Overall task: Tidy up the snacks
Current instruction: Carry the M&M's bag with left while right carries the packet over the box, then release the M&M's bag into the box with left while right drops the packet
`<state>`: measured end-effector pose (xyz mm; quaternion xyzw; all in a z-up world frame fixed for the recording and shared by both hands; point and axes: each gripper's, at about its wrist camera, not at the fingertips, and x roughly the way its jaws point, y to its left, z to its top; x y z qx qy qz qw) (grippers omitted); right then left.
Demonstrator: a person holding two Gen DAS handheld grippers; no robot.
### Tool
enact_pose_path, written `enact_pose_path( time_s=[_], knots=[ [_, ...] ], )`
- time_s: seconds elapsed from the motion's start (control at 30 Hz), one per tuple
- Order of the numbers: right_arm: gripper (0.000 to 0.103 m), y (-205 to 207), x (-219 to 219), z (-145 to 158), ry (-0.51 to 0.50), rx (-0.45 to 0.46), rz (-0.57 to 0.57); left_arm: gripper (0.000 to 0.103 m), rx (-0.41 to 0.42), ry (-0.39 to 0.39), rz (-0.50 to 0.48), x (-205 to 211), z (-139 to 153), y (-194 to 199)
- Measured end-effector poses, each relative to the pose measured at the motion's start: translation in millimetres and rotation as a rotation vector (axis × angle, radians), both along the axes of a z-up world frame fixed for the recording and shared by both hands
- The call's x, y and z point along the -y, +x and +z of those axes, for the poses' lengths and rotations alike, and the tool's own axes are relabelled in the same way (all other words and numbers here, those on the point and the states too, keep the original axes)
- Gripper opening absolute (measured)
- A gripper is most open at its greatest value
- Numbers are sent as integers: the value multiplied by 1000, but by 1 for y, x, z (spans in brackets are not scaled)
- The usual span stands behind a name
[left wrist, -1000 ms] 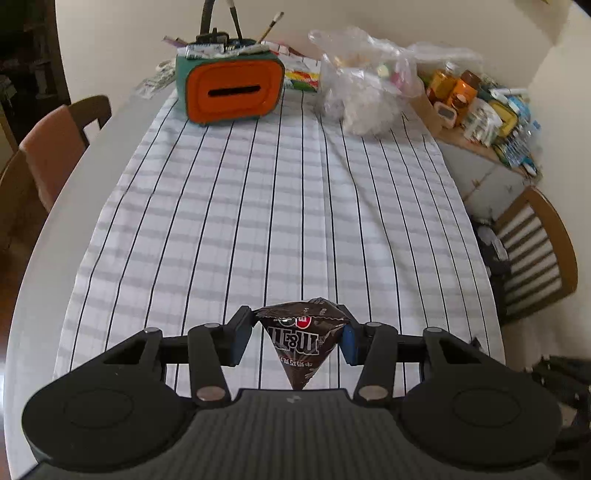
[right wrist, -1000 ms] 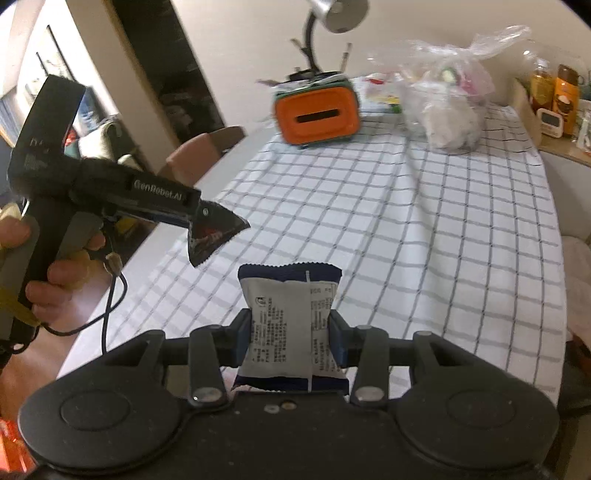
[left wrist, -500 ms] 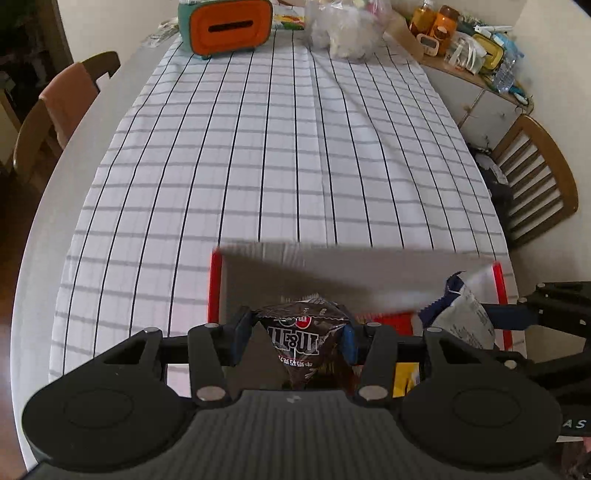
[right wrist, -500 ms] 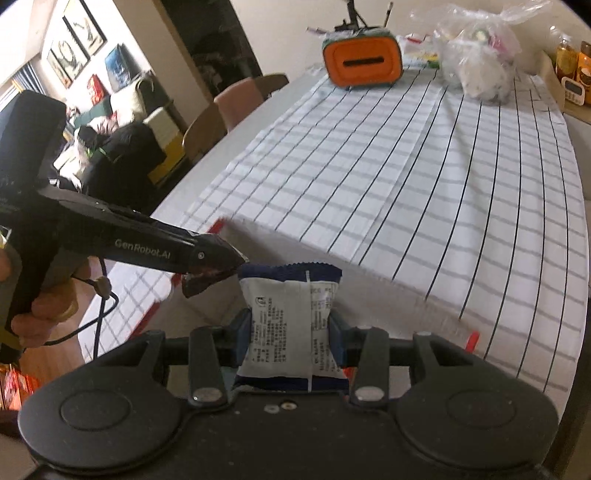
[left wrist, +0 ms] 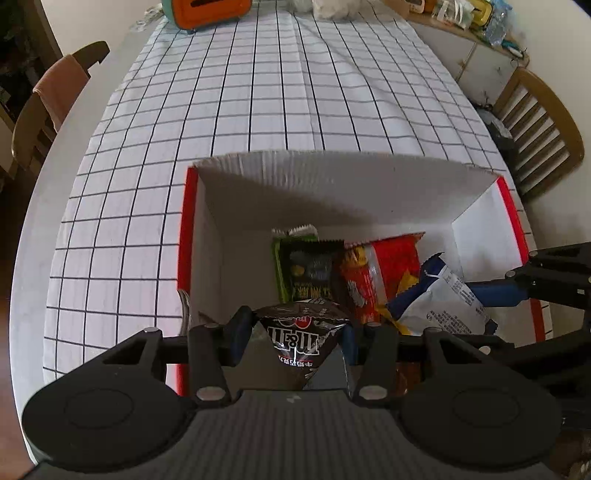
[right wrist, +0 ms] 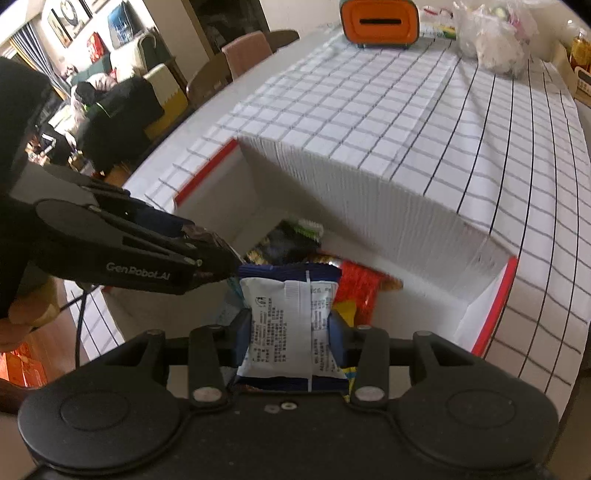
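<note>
- A brown triangular M&M's packet (left wrist: 301, 338) is clamped between the fingers of the left gripper (left wrist: 295, 334), which is pointed steeply down over the near left part of an open box (left wrist: 332, 177).
- A white and blue snack pouch (right wrist: 291, 325) is gripped between the fingers of the right gripper (right wrist: 291, 328); in the left wrist view the same pouch is seen at the right side of the box, held above its contents.
- The box, white inside with red edges, is set on a checked cloth (left wrist: 258, 92) that covers the surface (left wrist: 33, 229).
- Inside the box, a green and black packet (left wrist: 306, 269) is seen beside a red and yellow packet (left wrist: 384, 273), both near the far wall.
- At the far end of the surface, an orange and teal container (right wrist: 380, 22) and a clear plastic bag (right wrist: 495, 33) are seen, well apart from the box.
- Wooden chairs (left wrist: 539, 125) are placed at both sides of the surface.
</note>
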<state>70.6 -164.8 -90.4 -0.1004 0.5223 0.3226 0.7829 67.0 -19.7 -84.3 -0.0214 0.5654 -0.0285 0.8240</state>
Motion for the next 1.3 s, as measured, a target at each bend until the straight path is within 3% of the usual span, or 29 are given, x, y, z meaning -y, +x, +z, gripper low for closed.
enact_pose_path(
  time_s=[0.47, 0.8, 0.93, 1.03, 1.17, 1.3],
  knots=[
    [42, -7, 3, -17, -56, -1, -18, 48, -82, 51, -6, 10, -23, 1],
    [46, -11, 9, -14, -33, 2, -43, 53, -65, 30, -14, 12, -23, -9],
    [63, -15, 14, -7, -1, 18, -62, 61, -39, 33, -15, 12, -16, -14],
    [66, -17, 17, 1, 25, 30, -76, 67, 0, 32, -14, 11, -6, -17],
    [79, -22, 22, 12, 67, 50, -104, 76, 52, 5, -3, 6, 9, -21],
    [82, -25, 27, 24, 119, 75, -127, 78, 130, 10, -7, 3, 25, -28]
  ],
)
